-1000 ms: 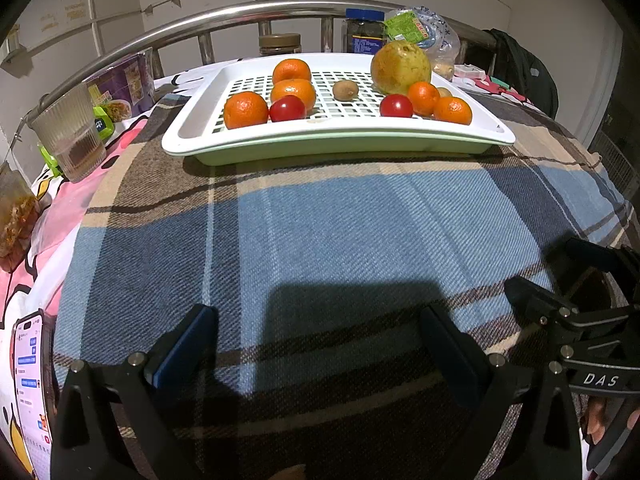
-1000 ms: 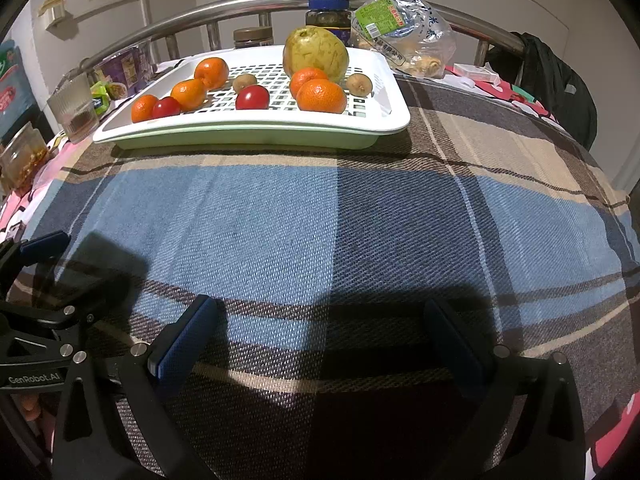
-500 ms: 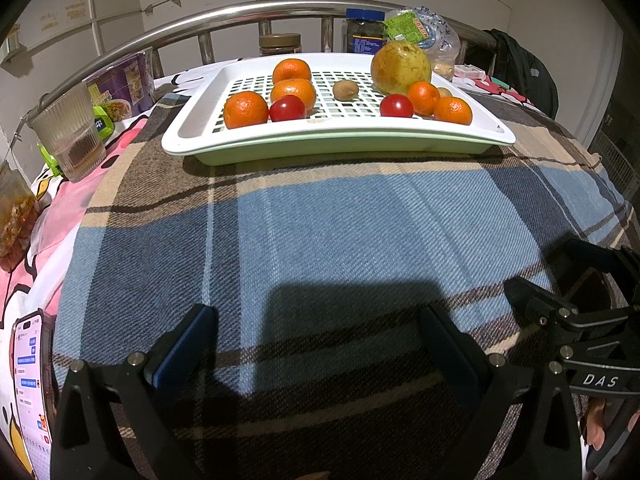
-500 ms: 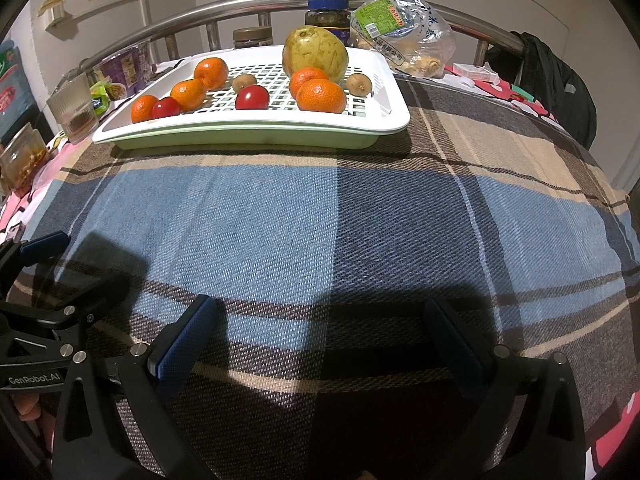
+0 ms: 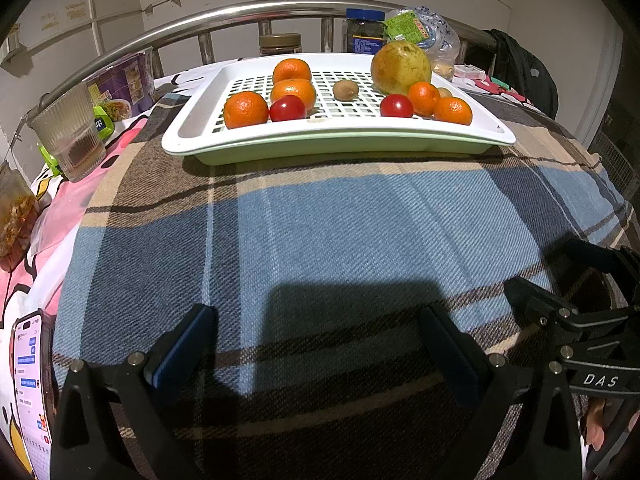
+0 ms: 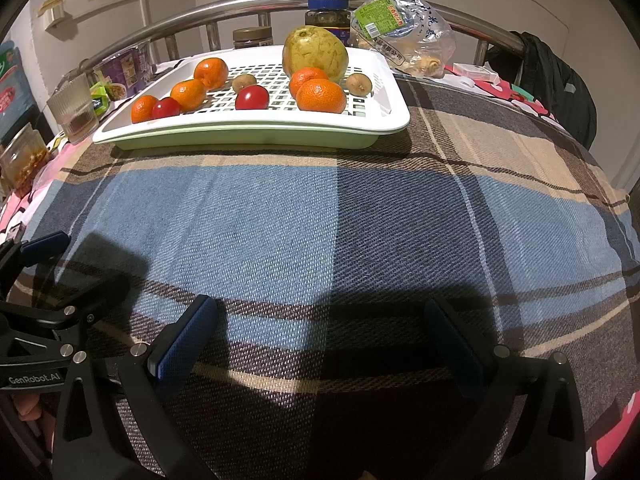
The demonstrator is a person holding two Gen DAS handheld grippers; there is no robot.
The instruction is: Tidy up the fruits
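Observation:
A white slotted tray (image 5: 200,128) (image 6: 394,96) rests on the plaid cloth at the far side. It holds several oranges (image 5: 245,109) (image 6: 321,96), two red tomatoes (image 5: 287,108) (image 6: 251,97), two small brown kiwis (image 5: 345,89) (image 6: 359,83) and a large yellow-green pear (image 5: 401,67) (image 6: 315,55). My left gripper (image 5: 318,332) hovers open over the near cloth, nothing between its fingers. My right gripper (image 6: 320,330) is open too and empty, well short of the tray. Each gripper shows at the edge of the other's view.
A ribbed glass (image 5: 70,138) (image 6: 75,110), a food container (image 5: 14,216) and a phone (image 5: 30,380) lie to the left. Behind the tray stand jars (image 6: 328,16), a snack bag (image 6: 404,28) and a metal rail (image 5: 240,10). A dark bag (image 6: 560,80) hangs at the right.

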